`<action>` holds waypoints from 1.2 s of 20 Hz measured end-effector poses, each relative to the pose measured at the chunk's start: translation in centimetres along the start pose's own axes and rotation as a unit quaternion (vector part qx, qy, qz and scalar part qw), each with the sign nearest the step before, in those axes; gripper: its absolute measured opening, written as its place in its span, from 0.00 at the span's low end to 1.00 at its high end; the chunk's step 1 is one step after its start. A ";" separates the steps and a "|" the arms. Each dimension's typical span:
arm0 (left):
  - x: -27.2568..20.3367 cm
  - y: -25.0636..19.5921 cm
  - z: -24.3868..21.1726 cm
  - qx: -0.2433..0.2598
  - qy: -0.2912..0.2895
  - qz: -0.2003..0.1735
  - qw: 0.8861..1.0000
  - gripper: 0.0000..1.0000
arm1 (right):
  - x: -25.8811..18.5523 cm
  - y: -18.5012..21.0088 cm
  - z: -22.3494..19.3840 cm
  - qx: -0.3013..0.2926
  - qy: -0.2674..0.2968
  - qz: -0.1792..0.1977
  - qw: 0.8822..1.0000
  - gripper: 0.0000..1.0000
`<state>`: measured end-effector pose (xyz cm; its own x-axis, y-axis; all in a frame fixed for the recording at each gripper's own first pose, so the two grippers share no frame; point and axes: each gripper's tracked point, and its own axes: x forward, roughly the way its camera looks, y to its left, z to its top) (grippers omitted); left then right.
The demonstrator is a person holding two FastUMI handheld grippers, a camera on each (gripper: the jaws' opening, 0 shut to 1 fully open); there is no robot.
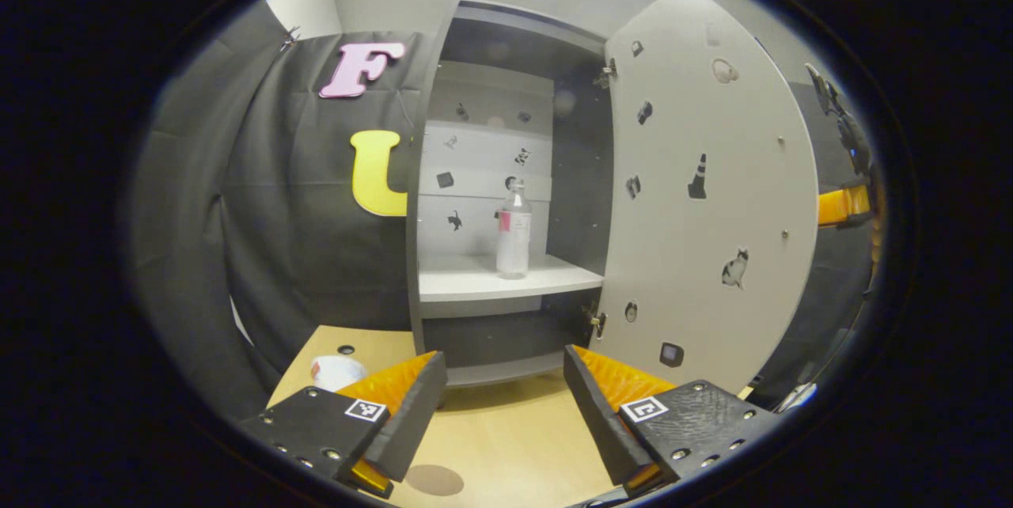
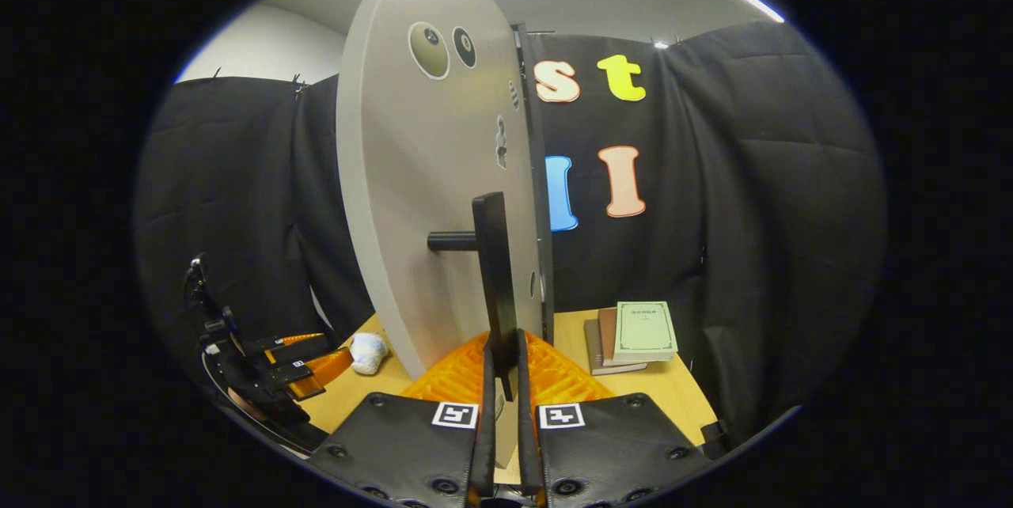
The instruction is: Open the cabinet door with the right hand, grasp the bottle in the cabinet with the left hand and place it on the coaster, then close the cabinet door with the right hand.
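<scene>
The cabinet (image 1: 506, 199) stands with its door (image 1: 704, 199) swung wide. Inside, the bottle (image 1: 514, 229) stands upright on the cabinet's white shelf (image 1: 475, 280), toward the back. The left gripper (image 1: 505, 405) hovers low over the table (image 1: 506, 445) in front of the cabinet, aimed at the shelf, its jaws spread and empty. The right gripper (image 2: 502, 381) is level with the door's outer face, its jaws pinching the black handle (image 2: 492, 271). Books (image 2: 633, 334) lie on the table beyond the door.

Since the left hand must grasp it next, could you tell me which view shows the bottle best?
The left gripper view: the bottle stands upright on the cabinet shelf, unobstructed beyond the open left gripper. In the right gripper view, the cabinet door faces the camera instead.
</scene>
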<state>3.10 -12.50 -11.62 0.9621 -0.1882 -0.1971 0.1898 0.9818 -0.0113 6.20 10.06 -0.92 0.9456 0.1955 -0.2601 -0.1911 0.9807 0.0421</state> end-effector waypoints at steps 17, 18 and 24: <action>2.2 -1.4 0.8 0.000 0.007 -0.037 0.999 0.89 | -2.3 -3.1 -1.2 0.069 -0.005 -0.057 0.996 0.11; 2.6 -1.3 1.1 0.000 0.004 -0.041 0.999 0.89 | -3.2 -3.7 -2.0 0.077 0.004 -0.072 0.994 0.11; 5.5 -0.8 3.2 0.017 -0.017 -0.055 0.998 0.89 | -7.8 -9.0 -2.4 0.140 -0.009 -0.172 0.975 0.08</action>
<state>8.89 -14.39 -9.52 0.9411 -0.2962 -0.1632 0.3005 0.9538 0.0018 -0.05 -0.33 -1.57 0.9464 -0.1469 -0.2878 0.2140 0.9523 0.2176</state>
